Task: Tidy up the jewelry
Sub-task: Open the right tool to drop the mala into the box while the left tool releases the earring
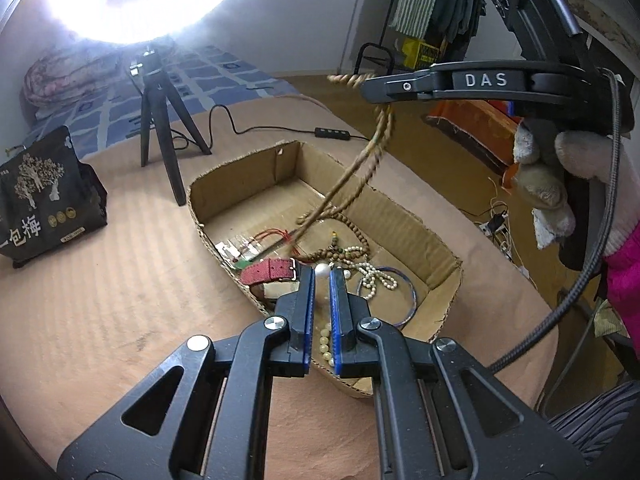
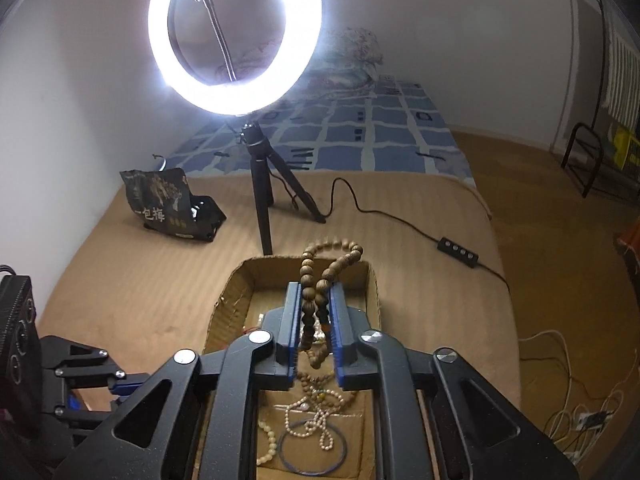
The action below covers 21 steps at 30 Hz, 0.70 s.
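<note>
The right tongs point(image 2: 316, 300) hold a wooden bead strand point(image 2: 310, 304) between narrowly parted pads, its lower end trailing into the cardboard box point(image 1: 404, 216) mid-worktop. The left tongs point(image 1: 322, 280), shut empty, hover above the box's near end, over pearls point(image 1: 376, 276) and a red strap point(image 1: 268, 272).

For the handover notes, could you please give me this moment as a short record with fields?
container: open cardboard box on the tan surface
in the box: red strap, pearl strand, thin bangle, other beads
right gripper: wooden bead strand between its pads, over the box, its lower end hanging into the box
left gripper: jaws close together, nothing gripped, white pearl seen just past the tips
also on surface: ring light tripod, black snack bag
</note>
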### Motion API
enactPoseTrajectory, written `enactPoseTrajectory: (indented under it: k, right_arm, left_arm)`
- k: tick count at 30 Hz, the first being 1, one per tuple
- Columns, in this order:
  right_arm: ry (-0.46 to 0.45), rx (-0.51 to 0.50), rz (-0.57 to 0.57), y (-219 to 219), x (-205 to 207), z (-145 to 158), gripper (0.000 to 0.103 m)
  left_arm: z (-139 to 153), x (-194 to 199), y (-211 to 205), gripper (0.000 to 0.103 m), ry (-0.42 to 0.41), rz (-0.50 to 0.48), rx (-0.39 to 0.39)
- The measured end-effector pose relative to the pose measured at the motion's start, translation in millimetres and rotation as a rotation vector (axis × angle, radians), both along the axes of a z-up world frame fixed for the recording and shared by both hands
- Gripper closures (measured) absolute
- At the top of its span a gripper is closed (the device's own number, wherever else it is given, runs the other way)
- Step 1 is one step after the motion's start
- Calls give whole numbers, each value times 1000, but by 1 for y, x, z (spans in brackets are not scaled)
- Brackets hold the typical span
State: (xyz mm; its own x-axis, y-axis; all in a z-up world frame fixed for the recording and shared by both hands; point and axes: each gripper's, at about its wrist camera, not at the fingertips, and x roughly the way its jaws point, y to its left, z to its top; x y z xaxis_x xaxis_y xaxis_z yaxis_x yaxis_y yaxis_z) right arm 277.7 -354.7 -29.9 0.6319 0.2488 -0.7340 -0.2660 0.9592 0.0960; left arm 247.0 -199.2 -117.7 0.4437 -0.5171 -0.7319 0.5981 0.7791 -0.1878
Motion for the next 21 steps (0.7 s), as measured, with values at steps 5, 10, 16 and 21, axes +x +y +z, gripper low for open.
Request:
enactPoseTrajectory:
  k: [5, 10, 16, 21]
  right_arm:
    - [-18, 19, -14, -2, -9, 5, 52]
    - [-23, 38, -26, -1, -19, 11, 52]
    - [-40, 50, -27, 5, -40, 25, 52]
    - [-73, 48, -26, 9, -64, 47, 52]
  left_arm:
    - [-1, -3, -1, 82, -3, 6, 12]
    - [7, -10, 5, 80, -14, 22, 5]
    - [22, -27, 13, 80, -39, 38, 6]
    - [38, -42, 23, 80, -67, 65, 7]
